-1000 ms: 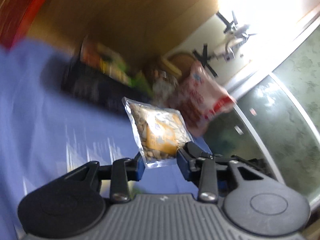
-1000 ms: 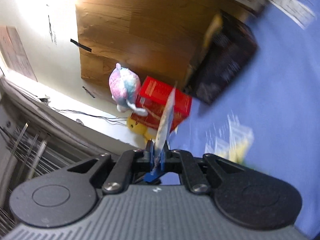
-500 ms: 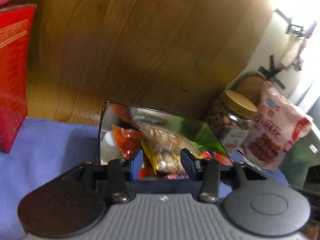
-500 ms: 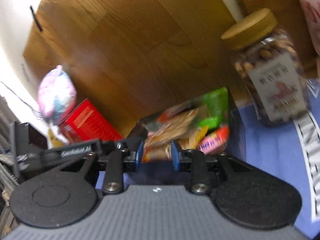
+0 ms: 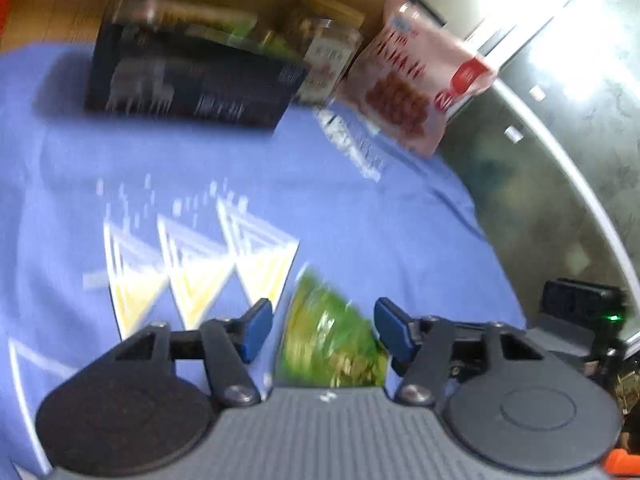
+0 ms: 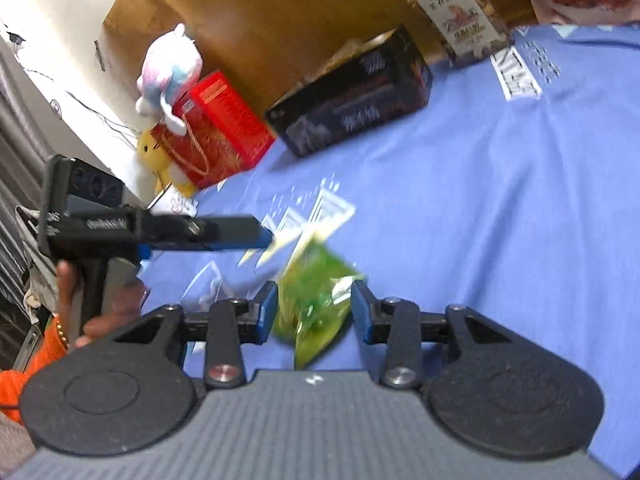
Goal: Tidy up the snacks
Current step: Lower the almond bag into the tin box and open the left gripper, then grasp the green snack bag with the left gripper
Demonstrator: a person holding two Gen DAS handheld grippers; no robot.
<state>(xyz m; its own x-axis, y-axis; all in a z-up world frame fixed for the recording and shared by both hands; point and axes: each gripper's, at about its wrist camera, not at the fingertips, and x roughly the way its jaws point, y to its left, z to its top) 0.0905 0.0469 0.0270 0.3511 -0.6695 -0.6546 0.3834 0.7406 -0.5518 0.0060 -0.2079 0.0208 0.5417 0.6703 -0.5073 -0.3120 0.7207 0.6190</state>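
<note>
Open blue cloth in the middle, obstacles ranged along the far edge

A wide bare stretch of the blue cloth (image 6: 500, 200) is left between the green snack packet (image 6: 316, 300) and the black box (image 6: 352, 104). The far edge is blocked by the red box (image 6: 216, 128), the nut jar (image 6: 456, 12) and the pink bag (image 5: 416, 80); the left hand-held gripper (image 6: 264, 236) is seen beside the packet.

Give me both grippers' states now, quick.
Left gripper: open, green snack packet between its fingers, not clamped.
Right gripper: open around the same packet.
</note>
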